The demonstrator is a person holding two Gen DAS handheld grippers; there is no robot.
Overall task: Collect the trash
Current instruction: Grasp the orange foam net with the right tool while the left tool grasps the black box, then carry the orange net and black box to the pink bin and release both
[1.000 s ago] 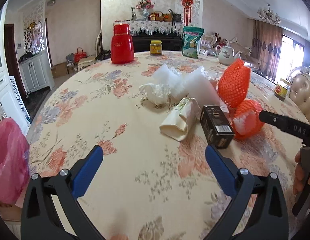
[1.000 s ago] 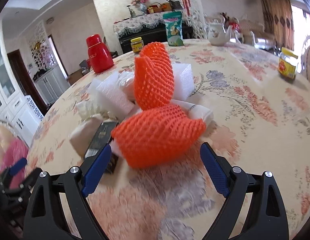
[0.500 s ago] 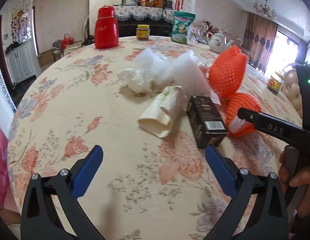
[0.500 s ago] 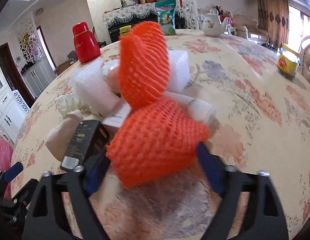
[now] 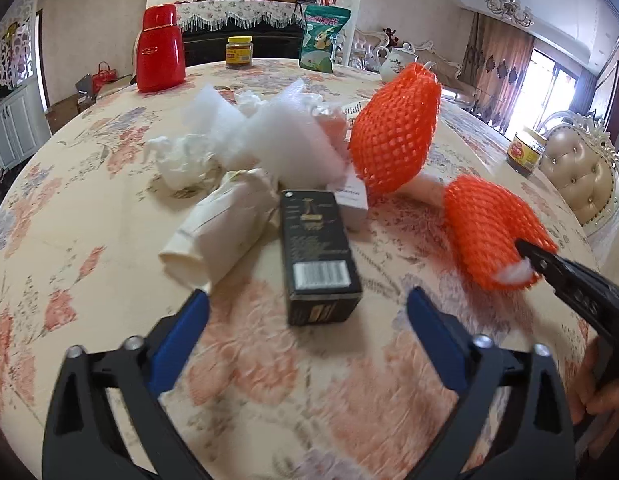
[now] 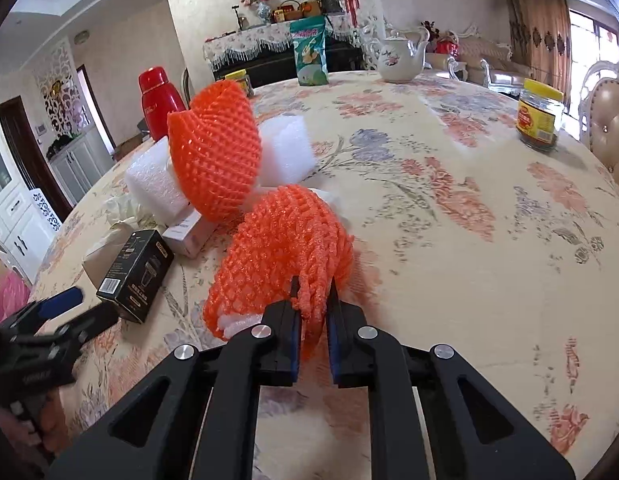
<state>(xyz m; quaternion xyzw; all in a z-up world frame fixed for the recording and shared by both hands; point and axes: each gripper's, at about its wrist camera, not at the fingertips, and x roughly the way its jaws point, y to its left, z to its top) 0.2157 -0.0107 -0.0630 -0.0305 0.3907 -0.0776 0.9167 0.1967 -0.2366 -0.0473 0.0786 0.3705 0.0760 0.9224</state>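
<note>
Right gripper [image 6: 312,300] clamped on near orange foam net [image 6: 285,256]. Left gripper [image 5: 307,308] jaws closing, nothing gripped, black box [image 5: 315,256] just beyond.

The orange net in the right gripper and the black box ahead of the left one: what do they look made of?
Orange net: apparently soft foam mesh, matte; it bunches where the right gripper pinches it. Black box: probably printed cardboard, slightly glossy, with sharp folded edges and a barcode label.
</note>
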